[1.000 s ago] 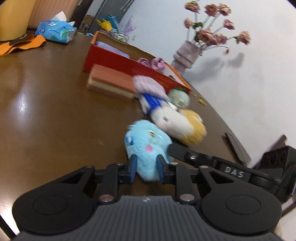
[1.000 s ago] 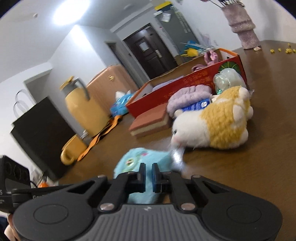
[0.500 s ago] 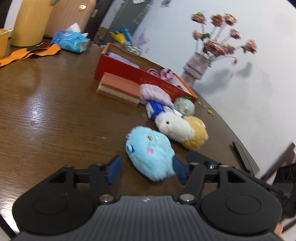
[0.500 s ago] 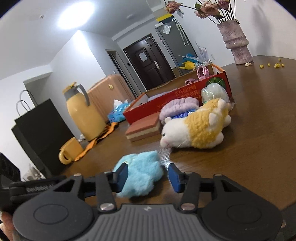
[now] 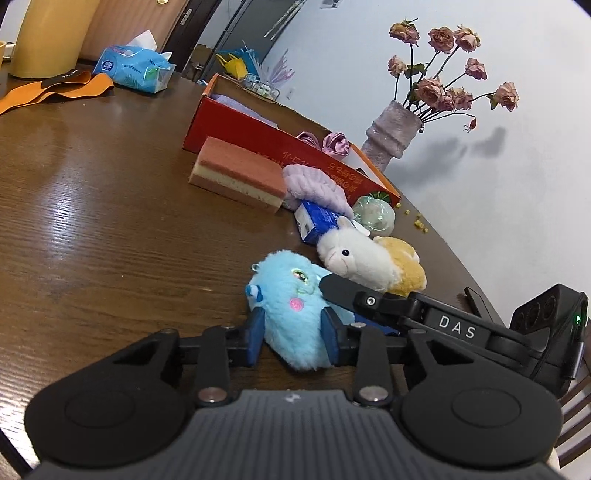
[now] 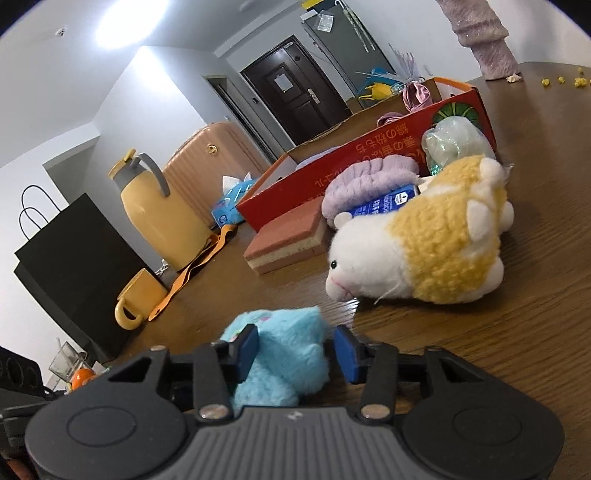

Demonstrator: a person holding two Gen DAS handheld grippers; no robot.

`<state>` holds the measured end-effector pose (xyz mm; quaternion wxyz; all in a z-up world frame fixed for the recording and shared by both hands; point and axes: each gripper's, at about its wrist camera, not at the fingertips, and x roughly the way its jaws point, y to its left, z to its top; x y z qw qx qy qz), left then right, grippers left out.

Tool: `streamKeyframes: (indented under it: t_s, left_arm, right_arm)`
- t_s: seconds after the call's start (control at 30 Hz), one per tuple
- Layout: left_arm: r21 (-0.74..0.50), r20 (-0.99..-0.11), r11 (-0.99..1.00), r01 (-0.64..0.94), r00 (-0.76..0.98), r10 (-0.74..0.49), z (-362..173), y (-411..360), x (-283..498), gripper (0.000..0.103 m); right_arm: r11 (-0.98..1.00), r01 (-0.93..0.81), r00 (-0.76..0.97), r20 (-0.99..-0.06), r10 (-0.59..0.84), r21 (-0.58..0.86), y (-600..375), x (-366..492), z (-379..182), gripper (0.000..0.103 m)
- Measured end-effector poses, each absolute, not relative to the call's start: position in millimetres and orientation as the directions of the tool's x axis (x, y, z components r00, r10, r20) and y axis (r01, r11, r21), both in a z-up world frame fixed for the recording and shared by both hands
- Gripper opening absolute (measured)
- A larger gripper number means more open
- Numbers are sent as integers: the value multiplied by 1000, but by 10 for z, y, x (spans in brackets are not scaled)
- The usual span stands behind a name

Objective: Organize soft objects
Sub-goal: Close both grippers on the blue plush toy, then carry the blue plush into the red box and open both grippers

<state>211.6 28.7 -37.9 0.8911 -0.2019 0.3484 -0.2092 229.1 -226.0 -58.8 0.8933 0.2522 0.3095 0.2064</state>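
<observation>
Behind both closing tools, left (image 5: 291, 334) squeezing, right (image 6: 295, 349) loose, blue plush (image 5: 295, 314) lies half-hidden.

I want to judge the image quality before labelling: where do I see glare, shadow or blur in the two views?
Left wrist view: window glare streaks the brown table; the vase flowers cast soft shadows on the wall. Right wrist view: a ceiling light is blown out; the blue plush looks slightly soft.

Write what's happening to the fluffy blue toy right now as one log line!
left gripper: jaws just closing, pressing blue plush | right gripper: jaws just closing, one pad not touching | blue plush: on table
</observation>
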Motion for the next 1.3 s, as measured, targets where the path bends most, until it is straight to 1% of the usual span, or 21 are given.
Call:
streamKeyframes:
  t_s: [0.03, 0.07, 0.1, 0.27, 0.4, 0.53, 0.63, 0.7, 0.77, 0.87, 0.93, 0.97, 1.03, 1.07, 1.13, 1.2, 1.23, 1.3]
  left_arm:
    - [-511, -536, 828, 231, 668, -517, -382, 299, 2126, 33]
    - [-523, -534, 822, 228, 664, -524, -385, 316, 2138, 33]
    - [-529, -534, 818, 226, 661, -527, -383, 329, 2143, 33]
    - [-522, -527, 821, 231, 670, -523, -374, 337, 2128, 29]
    - [-526, -519, 817, 238, 672, -529, -354, 351, 2129, 28]
    - [-541, -455, 797, 269, 703, -547, -161, 394, 2202, 28]
    - [-551, -411, 774, 312, 706, -577, 127, 413, 2535, 28]
    - [-572, -400, 752, 327, 689, -604, 295, 429, 2904, 28]
    - [-552, -384, 759, 347, 702, -600, 460, 429, 3348, 28]
    - [-509, -409, 790, 343, 711, -572, 595, 382, 3989, 28]
    - [-446, -444, 831, 332, 724, -527, 607, 328, 4358, 28]
    - [-409, -473, 854, 321, 727, -499, 576, 294, 4536, 28]
    - [-380, -527, 879, 288, 714, -461, 462, 265, 4794, 27]
    - [-367, -552, 885, 287, 699, -455, 395, 251, 4885, 26]
    - [-303, -601, 916, 262, 694, -397, 276, 210, 4959, 25]
    - [-235, -595, 936, 262, 723, -352, 226, 179, 4919, 26]
    - [-217, -587, 940, 262, 735, -340, 212, 198, 4884, 26]
    - [-221, -577, 939, 263, 741, -344, 230, 230, 4859, 28]
  right_arm:
    - [781, -214, 720, -446, 532, 587, -2261, 2301, -596, 39]
    - [773, -217, 715, -442, 542, 596, -2264, 2309, -600, 35]
    - [763, -219, 710, -437, 552, 608, -2271, 2311, -607, 33]
    - [767, -219, 712, -439, 548, 603, -2253, 2266, -603, 31]
    - [776, -228, 721, -434, 541, 588, -2239, 2244, -570, 31]
    - [775, -254, 742, -397, 540, 579, -2250, 2271, -352, 31]
    - [783, -274, 760, -373, 532, 558, -2262, 2494, -62, 31]
    - [783, -267, 758, -380, 531, 561, -2297, 2855, 168, 31]
    - [783, -271, 756, -380, 533, 560, -2315, 3254, 354, 29]
    - [803, -261, 750, -411, 518, 536, -2267, 3921, 524, 29]
    - [813, -244, 732, -449, 513, 529, -2203, 4387, 518, 28]
    - [814, -218, 717, -478, 508, 538, -2179, 4608, 472, 28]
    - [829, -209, 683, -529, 504, 519, -2088, 4955, 344, 27]
    - [840, -201, 675, -550, 492, 504, -2047, 5062, 284, 24]
    - [837, -191, 636, -584, 504, 513, -1975, 5238, 113, 24]
    - [827, -206, 603, -597, 528, 524, -1909, 5276, 12, 24]
    - [832, -225, 598, -602, 529, 507, -1863, 5285, -7, 24]
    - [851, -247, 597, -619, 511, 464, -1788, 5268, -2, 24]
